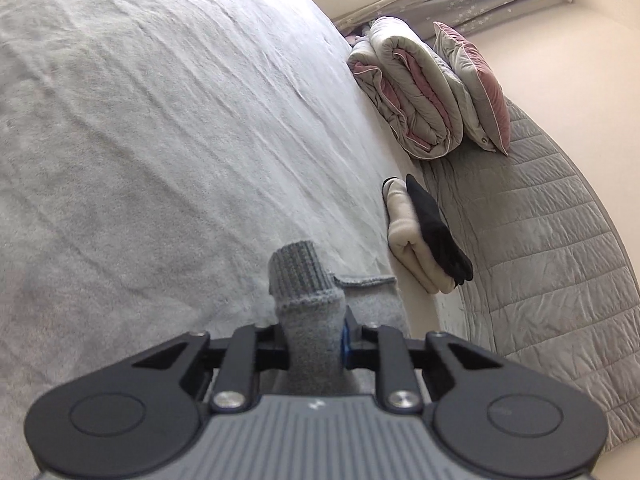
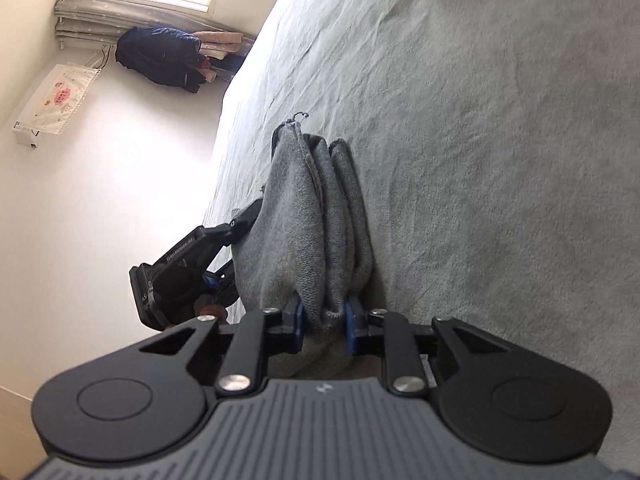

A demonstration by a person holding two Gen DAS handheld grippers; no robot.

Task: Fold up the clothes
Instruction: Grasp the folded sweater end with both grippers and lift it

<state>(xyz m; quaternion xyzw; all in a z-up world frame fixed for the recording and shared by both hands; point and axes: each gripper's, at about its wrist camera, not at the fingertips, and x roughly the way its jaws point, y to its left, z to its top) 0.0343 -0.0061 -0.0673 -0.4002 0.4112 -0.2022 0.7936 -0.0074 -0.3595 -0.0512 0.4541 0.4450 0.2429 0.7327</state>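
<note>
A grey knitted garment [image 2: 316, 216] lies bunched in folds on the pale bed cover [image 2: 480, 120]. My right gripper [image 2: 323, 324] is shut on its near edge, the blue pads [image 2: 351, 330] pressing the cloth from both sides. In the left wrist view my left gripper [image 1: 316, 344] is shut on a grey sleeve [image 1: 308, 300] whose ribbed cuff [image 1: 298, 270] sticks up past the fingers. The left gripper [image 2: 240, 220] also shows in the right wrist view, at the garment's left side by the bed edge.
A folded cream garment with a black one on top [image 1: 424, 232] lies by the quilted grey cover [image 1: 540, 248]. A rolled duvet [image 1: 408, 88] and a pillow [image 1: 476, 84] sit farther off. A dark jacket [image 2: 160, 56] hangs by the window.
</note>
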